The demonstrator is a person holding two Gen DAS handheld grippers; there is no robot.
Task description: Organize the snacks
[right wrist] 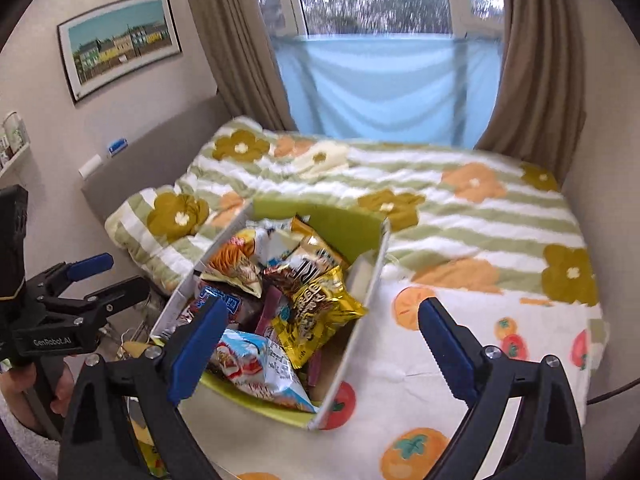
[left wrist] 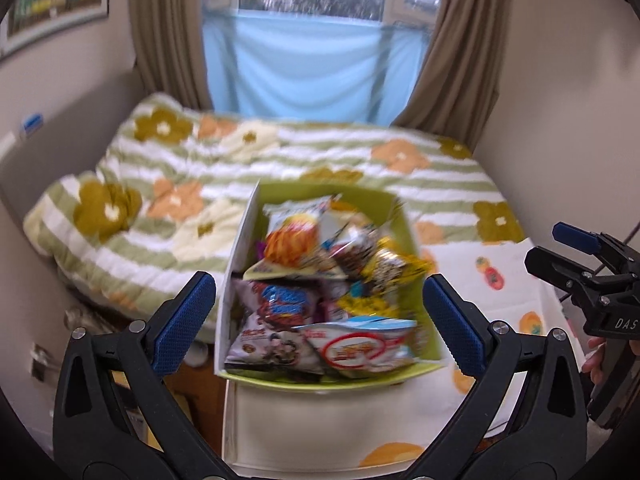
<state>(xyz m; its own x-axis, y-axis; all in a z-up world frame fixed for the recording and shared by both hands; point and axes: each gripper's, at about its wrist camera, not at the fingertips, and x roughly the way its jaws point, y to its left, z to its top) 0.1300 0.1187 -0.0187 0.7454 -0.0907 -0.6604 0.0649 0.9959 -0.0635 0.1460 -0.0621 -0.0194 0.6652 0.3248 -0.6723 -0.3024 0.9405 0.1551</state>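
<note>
A lime-green box [left wrist: 408,236] [right wrist: 344,220] full of snack bags sits at the near left corner of the bed. On top lie an orange chip bag [left wrist: 294,240] [right wrist: 232,260], a yellow bag [left wrist: 384,276] [right wrist: 316,304] and a white-blue bag [left wrist: 364,344] [right wrist: 260,364]. My left gripper [left wrist: 320,320] is open and empty, its fingers either side of the box in view. My right gripper [right wrist: 320,344] is open and empty above the box's near right wall; it also shows at the right edge of the left wrist view [left wrist: 576,248].
The bed has a green-striped flower quilt [right wrist: 440,200] and a white sheet with orange fruit prints [right wrist: 416,360]. A window with brown curtains [right wrist: 224,40] is behind. A framed picture [right wrist: 120,44] hangs on the left wall. The floor left of the bed holds clutter [left wrist: 132,400].
</note>
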